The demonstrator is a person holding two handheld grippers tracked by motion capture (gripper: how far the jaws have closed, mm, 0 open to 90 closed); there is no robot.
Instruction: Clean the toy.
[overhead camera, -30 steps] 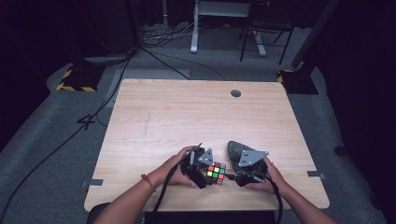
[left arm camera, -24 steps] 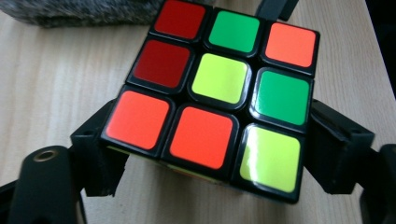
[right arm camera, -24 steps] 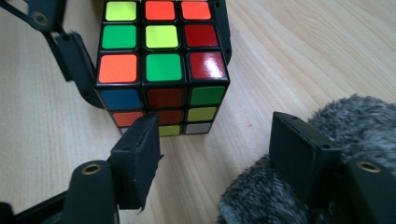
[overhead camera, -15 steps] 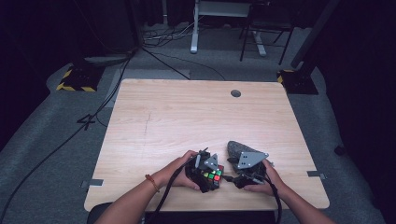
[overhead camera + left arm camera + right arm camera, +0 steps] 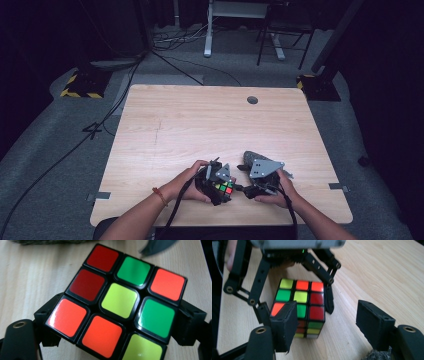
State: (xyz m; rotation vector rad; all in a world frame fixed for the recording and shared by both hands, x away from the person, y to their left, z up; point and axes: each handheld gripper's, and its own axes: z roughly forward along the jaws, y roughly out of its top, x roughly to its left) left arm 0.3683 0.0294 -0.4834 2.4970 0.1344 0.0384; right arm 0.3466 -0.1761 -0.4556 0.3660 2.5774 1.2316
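At the near edge of the table, the left gripper is clamped on the cube, which sits on the wood. Just right of it, the right gripper stands released, jaws wide, nothing between them. Judgement: cube remains scrambled; most turning is left.
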